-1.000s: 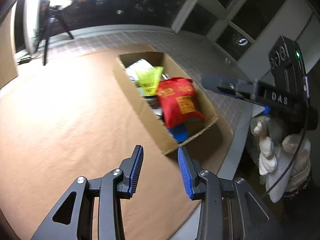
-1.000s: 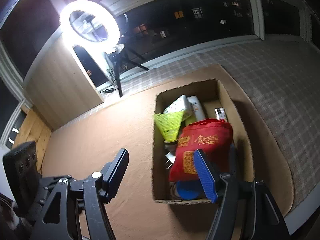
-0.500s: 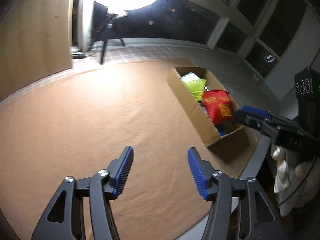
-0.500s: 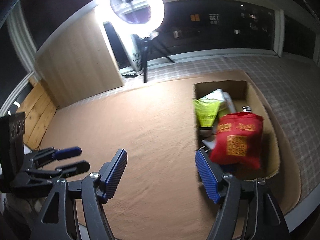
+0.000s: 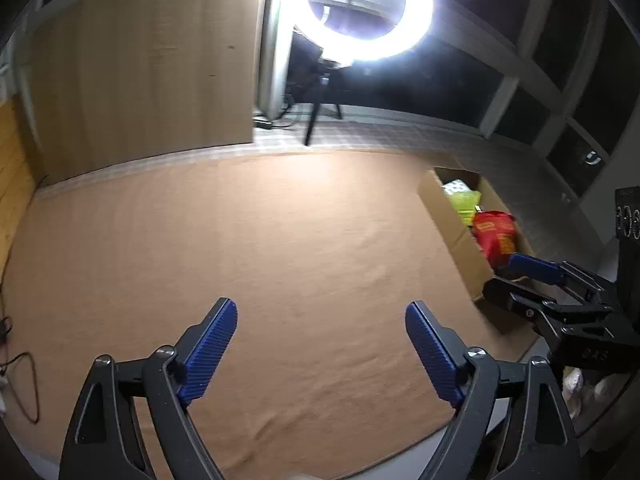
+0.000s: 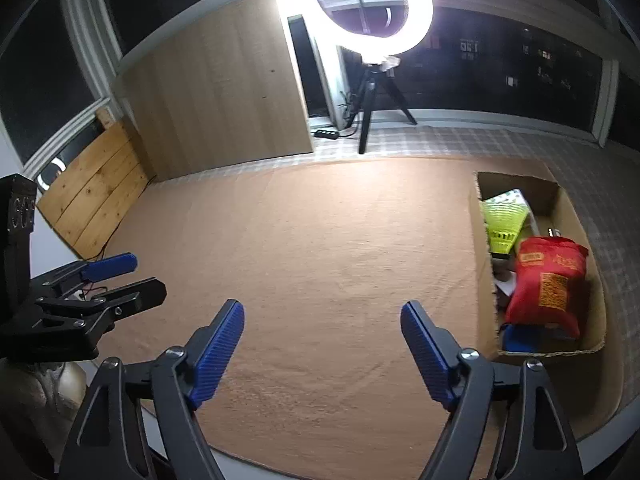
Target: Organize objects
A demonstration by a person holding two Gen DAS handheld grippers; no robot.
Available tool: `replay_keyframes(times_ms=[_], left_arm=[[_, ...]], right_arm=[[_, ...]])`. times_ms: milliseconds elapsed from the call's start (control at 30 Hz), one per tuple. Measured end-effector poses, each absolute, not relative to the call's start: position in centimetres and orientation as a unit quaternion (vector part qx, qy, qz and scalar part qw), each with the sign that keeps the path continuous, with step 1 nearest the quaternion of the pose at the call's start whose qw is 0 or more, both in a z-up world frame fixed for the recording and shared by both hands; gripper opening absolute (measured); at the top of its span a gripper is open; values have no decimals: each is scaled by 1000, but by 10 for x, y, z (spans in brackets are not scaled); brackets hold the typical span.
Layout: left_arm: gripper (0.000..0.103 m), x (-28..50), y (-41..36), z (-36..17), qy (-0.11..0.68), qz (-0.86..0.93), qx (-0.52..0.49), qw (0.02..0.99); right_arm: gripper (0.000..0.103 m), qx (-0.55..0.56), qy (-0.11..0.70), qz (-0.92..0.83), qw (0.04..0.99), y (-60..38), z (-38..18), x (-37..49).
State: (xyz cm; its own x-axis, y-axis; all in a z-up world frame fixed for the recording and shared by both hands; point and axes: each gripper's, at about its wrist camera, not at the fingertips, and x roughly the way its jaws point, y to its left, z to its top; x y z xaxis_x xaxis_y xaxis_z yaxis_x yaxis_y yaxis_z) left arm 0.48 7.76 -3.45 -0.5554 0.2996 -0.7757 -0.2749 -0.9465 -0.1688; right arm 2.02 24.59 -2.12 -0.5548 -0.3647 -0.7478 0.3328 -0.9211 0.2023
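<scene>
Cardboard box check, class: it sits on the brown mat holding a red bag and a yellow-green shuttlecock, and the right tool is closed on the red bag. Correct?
Not quite. The right wrist view shows the right tool open and empty over the brown mat. The red bag and yellow-green shuttlecock lie in the cardboard box.

Ring light (image 6: 372, 8) on tripod (glaring), dark windows (image 6: 520, 68), wood panel (image 6: 216, 108)

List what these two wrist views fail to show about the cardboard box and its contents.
- Right wrist view: the items under the red bag in the cardboard box are hidden by it; its print is too small to read.
- Right wrist view: the blue item is cut off by the box's near wall.
- Left wrist view: the box's near end is blocked by the right gripper.
</scene>
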Motion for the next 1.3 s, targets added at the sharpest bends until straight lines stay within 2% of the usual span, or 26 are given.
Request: replay_keyframes(times_ms=[200,533,1300], left_arm=[[93,17,52,-38,-14,885,-450,122],[100,26,16,-44,-23,887,-455,78],[101,8,-10,-60,-24,881,-467,67]], right_arm=[[84,419,0,-887,194,221,-19,26],[84,414,15,-894,170,196,-20,27],[84,420,17,-894,155,171,-30,22]])
